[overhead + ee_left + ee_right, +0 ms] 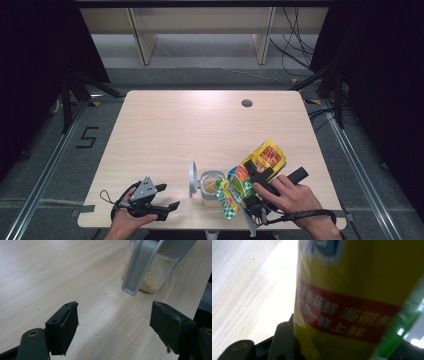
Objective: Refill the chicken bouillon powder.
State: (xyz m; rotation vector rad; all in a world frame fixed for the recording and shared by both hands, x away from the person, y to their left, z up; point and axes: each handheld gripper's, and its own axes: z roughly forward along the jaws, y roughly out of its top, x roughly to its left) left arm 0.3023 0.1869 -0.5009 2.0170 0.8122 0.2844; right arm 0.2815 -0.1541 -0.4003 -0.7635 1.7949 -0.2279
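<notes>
We count two grippers, left (167,196) and right (250,192); one yellow packet (264,157) in the right's jaws; one clear jar (212,187) between them; one table (200,125).

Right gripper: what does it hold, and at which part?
The right gripper holds a yellow bag around its middle, tilted over the jar. The left gripper is open and holds nothing.

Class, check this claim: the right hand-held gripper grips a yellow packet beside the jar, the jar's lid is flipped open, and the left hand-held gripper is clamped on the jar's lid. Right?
Not quite. The left hand-held gripper is open and holds nothing; the left gripper view shows its jaws apart, short of the jar and its lid. The right hand-held gripper does grip the yellow packet.
</notes>
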